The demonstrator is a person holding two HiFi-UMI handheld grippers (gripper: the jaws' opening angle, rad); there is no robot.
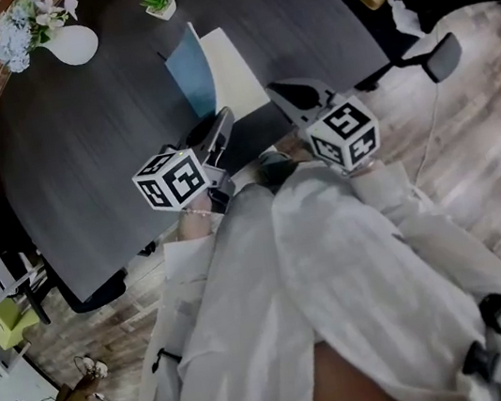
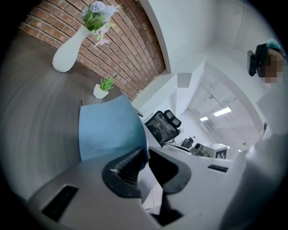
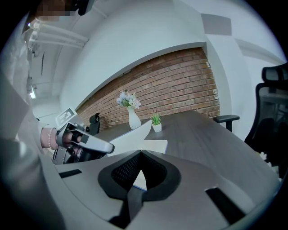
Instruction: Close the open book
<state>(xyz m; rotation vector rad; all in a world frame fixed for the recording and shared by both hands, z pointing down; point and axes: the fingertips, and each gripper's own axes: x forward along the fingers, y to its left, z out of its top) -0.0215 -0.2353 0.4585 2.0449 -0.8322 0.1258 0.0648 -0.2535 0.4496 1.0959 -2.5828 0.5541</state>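
Observation:
An open book lies on the dark table (image 1: pixel 80 147). Its blue cover (image 1: pixel 194 78) stands tilted up on the left, with the white page (image 1: pixel 233 64) flat beside it. My left gripper (image 1: pixel 221 123) is at the cover's near edge. In the left gripper view the blue cover (image 2: pixel 110 130) runs down between the pads of that gripper (image 2: pixel 147 167), which are shut on its edge. My right gripper (image 1: pixel 278 90) hovers over the book's near right corner, shut and holding nothing. In the right gripper view its tips (image 3: pixel 140 156) meet in front of the white page (image 3: pixel 155 146).
A white vase with flowers (image 1: pixel 72 44) and a small potted plant (image 1: pixel 159 1) stand at the table's far side, beyond the book. An office chair (image 1: pixel 440 56) stands off the table's right edge. A brick wall (image 3: pixel 171 90) runs behind the table.

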